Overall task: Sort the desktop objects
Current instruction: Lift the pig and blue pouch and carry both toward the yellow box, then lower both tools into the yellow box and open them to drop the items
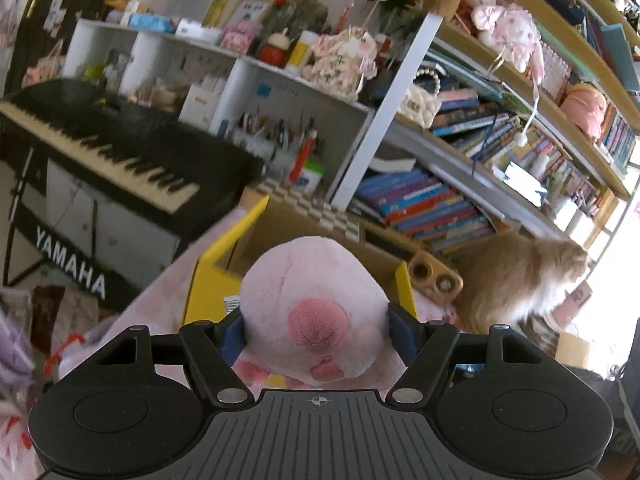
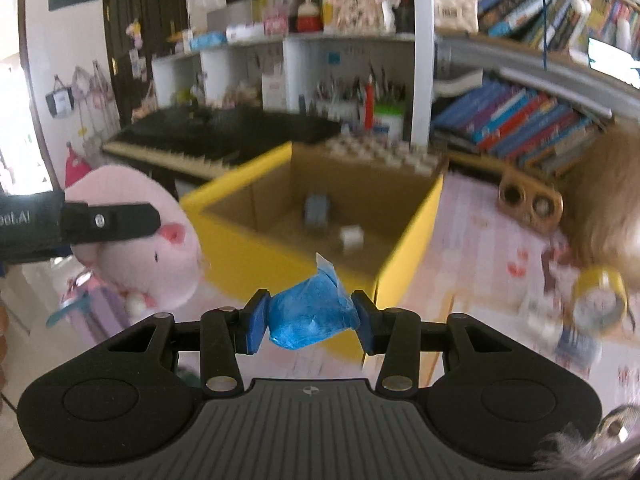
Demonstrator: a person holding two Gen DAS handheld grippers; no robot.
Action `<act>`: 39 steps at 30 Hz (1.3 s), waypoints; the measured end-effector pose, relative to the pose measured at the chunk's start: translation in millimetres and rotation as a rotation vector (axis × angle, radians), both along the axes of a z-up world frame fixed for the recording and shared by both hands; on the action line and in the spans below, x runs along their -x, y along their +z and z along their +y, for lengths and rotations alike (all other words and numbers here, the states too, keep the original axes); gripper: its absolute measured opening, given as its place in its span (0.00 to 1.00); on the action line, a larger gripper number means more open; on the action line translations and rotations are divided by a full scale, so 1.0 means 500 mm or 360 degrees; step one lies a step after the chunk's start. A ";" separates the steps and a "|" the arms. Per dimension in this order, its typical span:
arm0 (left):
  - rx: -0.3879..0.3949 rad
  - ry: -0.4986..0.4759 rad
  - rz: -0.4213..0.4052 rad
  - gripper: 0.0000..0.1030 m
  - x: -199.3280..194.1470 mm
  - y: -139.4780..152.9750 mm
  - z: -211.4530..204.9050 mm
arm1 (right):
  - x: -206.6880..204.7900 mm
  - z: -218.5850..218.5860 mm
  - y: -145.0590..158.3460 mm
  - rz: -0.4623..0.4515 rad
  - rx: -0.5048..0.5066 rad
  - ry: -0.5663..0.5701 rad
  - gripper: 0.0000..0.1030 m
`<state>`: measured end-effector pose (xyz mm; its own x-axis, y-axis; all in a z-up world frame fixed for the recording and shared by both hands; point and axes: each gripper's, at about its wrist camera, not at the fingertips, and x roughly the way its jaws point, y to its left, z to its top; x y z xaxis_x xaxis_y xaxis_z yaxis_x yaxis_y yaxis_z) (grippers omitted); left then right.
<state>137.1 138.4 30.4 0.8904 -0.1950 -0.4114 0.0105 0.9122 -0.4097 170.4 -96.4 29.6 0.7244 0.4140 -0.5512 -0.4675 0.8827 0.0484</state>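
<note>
My left gripper (image 1: 316,330) is shut on a pink plush pig (image 1: 316,312) and holds it in the air in front of the yellow cardboard box (image 1: 212,280). The pig (image 2: 152,252) and the left gripper's finger (image 2: 116,220) also show at the left of the right wrist view. My right gripper (image 2: 310,316) is shut on a small blue plastic packet (image 2: 312,314), held just in front of the yellow box (image 2: 240,248). The box is open and holds a grey object (image 2: 318,210) and a white roll (image 2: 352,237).
A wooden two-hole holder (image 2: 530,202) and a yellow-rimmed clock (image 2: 600,300) lie on the pink tablecloth right of the box. A furry tan cat (image 1: 520,276) stands at the right. A Yamaha keyboard (image 1: 100,144) and bookshelves (image 1: 460,184) stand behind.
</note>
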 end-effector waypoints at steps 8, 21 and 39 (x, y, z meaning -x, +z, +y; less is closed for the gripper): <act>-0.0144 0.0053 -0.0029 0.70 -0.115 0.006 -0.041 | -0.144 0.015 0.015 -0.0102 0.0041 0.0045 0.40; -0.0379 0.0015 0.0252 0.71 -0.264 -0.072 -0.073 | -0.291 0.085 -0.081 -0.0024 0.0421 0.0323 0.40; -0.0576 -0.0045 0.0349 0.77 -0.301 -0.105 -0.112 | -0.341 0.120 -0.119 0.0152 0.0626 0.0534 0.43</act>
